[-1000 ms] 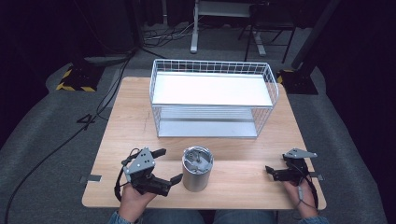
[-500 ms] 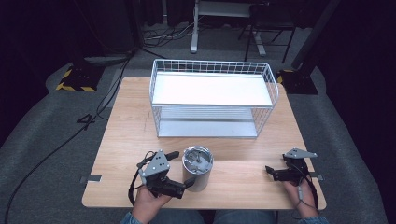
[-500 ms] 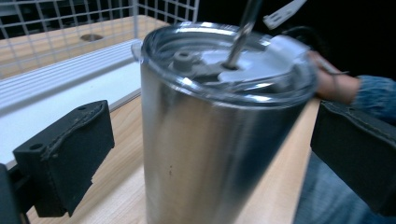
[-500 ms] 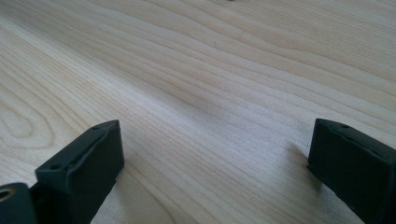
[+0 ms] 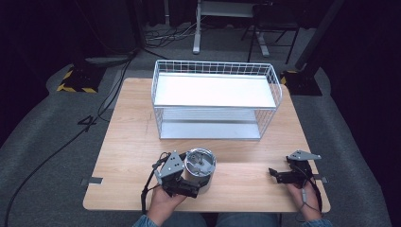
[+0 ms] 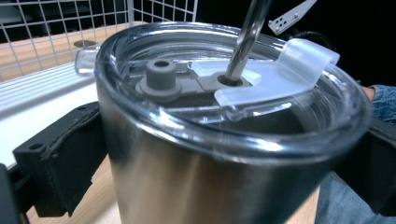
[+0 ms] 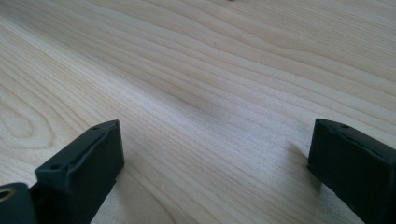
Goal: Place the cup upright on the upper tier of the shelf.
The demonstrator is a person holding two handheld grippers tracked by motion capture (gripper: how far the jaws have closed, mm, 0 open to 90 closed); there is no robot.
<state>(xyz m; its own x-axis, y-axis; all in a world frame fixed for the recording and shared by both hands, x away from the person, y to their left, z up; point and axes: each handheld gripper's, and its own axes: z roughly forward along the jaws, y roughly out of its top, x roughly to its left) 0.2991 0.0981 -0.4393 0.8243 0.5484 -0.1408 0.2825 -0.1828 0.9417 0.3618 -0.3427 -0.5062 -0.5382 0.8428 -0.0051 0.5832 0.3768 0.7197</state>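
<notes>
Low in the high view, left of centre, we see our left gripper [image 5: 189, 182] around the steel tumbler [image 5: 200, 169], below the wire basket [image 5: 215, 100]; our right gripper [image 5: 279, 175] rests at lower right on the table [image 5: 132, 142]. Across the left gripper view, the tumbler [image 6: 210, 177] sits between both jaws, their pads at its sides, a straw [image 6: 245, 37] through its clear lid [image 6: 280, 74]. Along the right gripper view's bottom corners, our jaws stand wide apart over bare wood.
</notes>
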